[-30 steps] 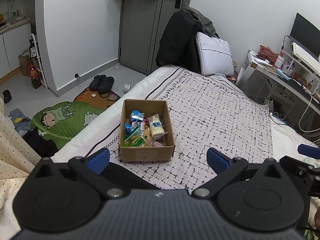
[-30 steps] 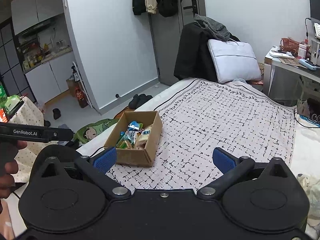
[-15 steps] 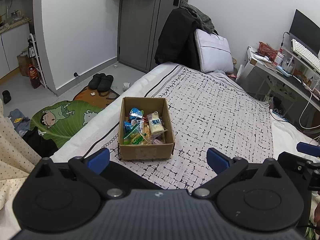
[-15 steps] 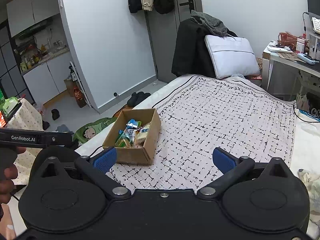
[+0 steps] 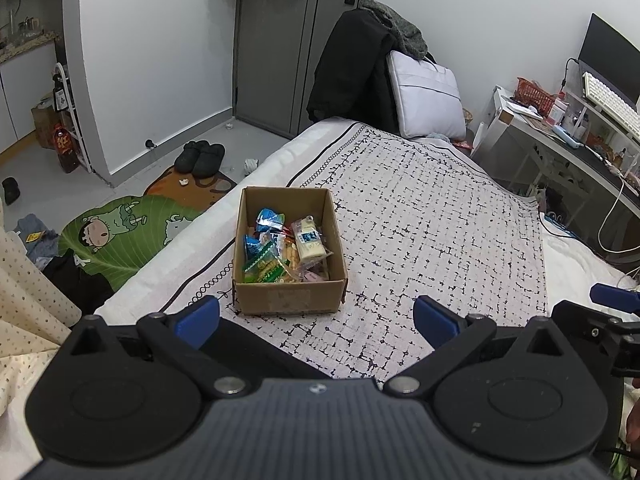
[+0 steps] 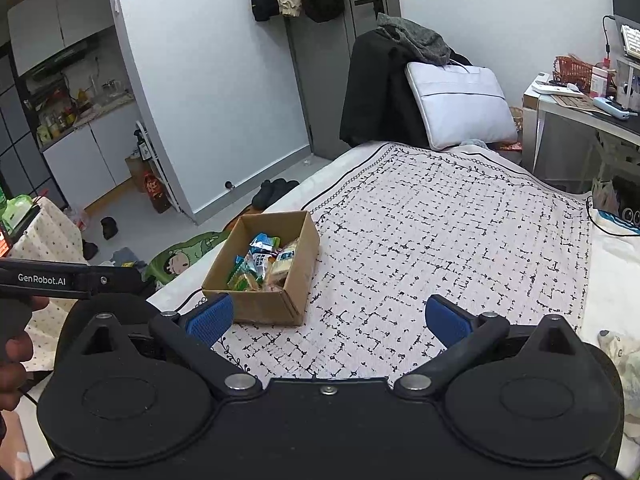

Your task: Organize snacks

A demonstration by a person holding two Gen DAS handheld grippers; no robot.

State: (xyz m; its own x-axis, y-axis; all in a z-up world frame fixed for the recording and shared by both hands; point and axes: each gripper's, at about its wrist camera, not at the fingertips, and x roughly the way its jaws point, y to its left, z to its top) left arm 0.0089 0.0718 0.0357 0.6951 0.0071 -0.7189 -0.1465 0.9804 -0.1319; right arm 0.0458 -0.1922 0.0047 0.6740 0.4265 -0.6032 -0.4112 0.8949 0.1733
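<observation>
Hovering low over the near end of the bed (image 5: 420,216), the left gripper (image 5: 316,318) has its blue pads spread wide with nothing between them; the right gripper (image 6: 328,318) is likewise released and empty, a little off to the side. In the right wrist view, a hand (image 6: 12,356) at the left edge grips the left tool's handle.

Just beyond the left gripper's pads sits the box (image 5: 288,300), an open cardboard one resting on the patterned blanket near the bed's left edge. The snacks (image 5: 280,250) lie heaped inside it: blue packets toward the back, a green one at the front left, a pale yellow one on the right.

On the floor left of the bed lies a green cartoon mat (image 5: 116,236), with dark slippers (image 5: 200,156) further on. At the far end a white bag (image 5: 426,98) leans against a black coat (image 5: 352,68), and a cluttered desk (image 5: 560,140) stands to the right.
</observation>
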